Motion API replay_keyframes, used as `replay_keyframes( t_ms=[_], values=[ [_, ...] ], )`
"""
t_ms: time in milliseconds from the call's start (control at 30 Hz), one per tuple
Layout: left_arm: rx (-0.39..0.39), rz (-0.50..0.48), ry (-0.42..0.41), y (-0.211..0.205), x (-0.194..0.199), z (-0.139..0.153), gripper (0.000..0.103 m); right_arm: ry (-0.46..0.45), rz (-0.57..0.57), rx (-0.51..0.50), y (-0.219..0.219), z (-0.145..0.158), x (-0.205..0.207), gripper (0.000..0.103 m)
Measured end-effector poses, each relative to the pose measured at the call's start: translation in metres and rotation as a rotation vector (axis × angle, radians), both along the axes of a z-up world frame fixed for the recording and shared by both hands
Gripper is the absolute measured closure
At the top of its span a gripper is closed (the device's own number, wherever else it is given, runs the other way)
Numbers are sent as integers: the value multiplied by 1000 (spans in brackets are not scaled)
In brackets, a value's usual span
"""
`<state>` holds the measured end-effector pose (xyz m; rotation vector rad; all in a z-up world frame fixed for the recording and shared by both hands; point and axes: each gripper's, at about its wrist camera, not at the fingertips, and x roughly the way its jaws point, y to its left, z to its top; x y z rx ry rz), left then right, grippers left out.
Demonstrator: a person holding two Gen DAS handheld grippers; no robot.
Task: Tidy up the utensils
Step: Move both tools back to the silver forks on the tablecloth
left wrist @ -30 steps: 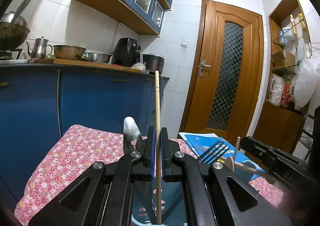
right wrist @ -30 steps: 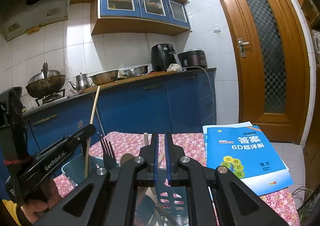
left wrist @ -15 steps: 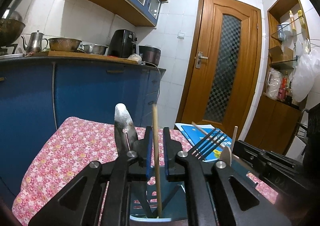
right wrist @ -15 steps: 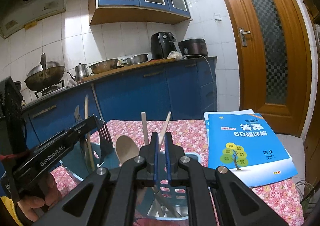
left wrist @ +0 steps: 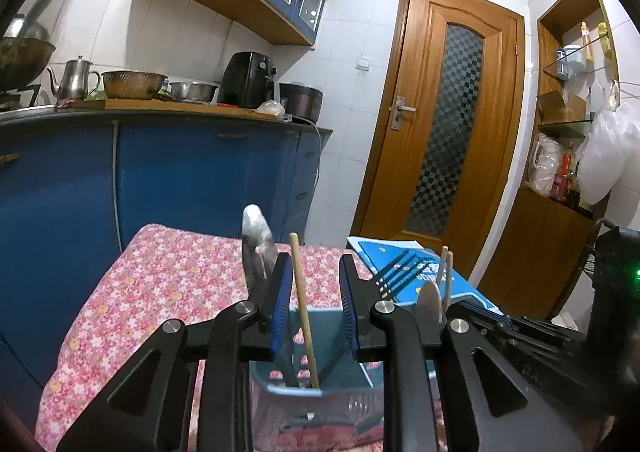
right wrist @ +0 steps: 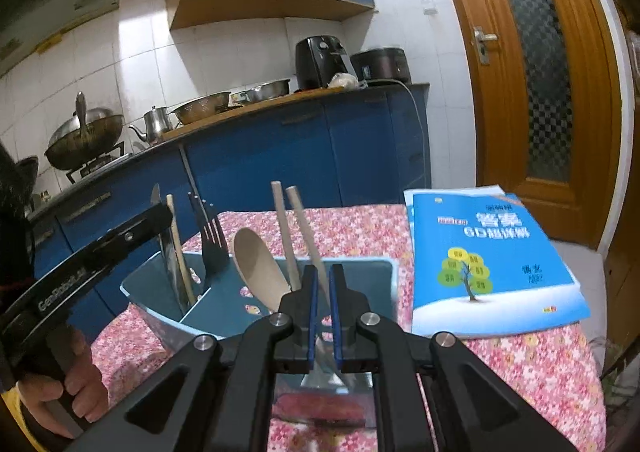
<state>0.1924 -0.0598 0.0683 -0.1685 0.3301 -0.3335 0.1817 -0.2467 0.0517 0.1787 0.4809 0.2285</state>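
A blue plastic utensil holder [right wrist: 160, 316] stands on the floral tablecloth and also shows in the left wrist view [left wrist: 288, 396]. It holds a wooden chopstick [left wrist: 304, 316], a knife [left wrist: 258, 248], a black fork [right wrist: 210, 236], a wooden spoon [right wrist: 256, 272] and two pale chopsticks [right wrist: 294, 228]. My left gripper [left wrist: 314, 292] is open just above the holder, with the chopstick standing free between its jaws. My right gripper [right wrist: 324, 284] is shut with nothing gripped, its tips over the holder's near side.
A blue workbook [right wrist: 488, 260] lies on the table [left wrist: 160, 284] to the right of the holder. Blue kitchen cabinets [left wrist: 160, 179] with pots and appliances run behind. A wooden door [left wrist: 448, 131] stands at the back right.
My left gripper opened and let go of the chopstick, which now stands in the holder. Both views dropped closer to the holder. My right gripper stayed shut.
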Motion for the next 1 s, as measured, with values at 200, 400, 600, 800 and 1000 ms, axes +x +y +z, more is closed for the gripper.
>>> replay_keyframes(
  t_ms=[200,400,600,800,1000],
  values=[
    [-21,1,58,8,-10,1,78,-11,0,14,-3,6,-16,93],
    [-26,0,107,15,-26,4,71,-14,-4,32,-5,12,-36,76],
    [-2,-3,171,22,-45,5,68,-9,-16,25,-3,18,-61,68],
    [26,-7,226,26,-64,0,67,6,-22,7,2,21,-86,61],
    [56,-19,283,23,-82,-7,63,25,-18,7,4,21,-108,55]
  ],
)
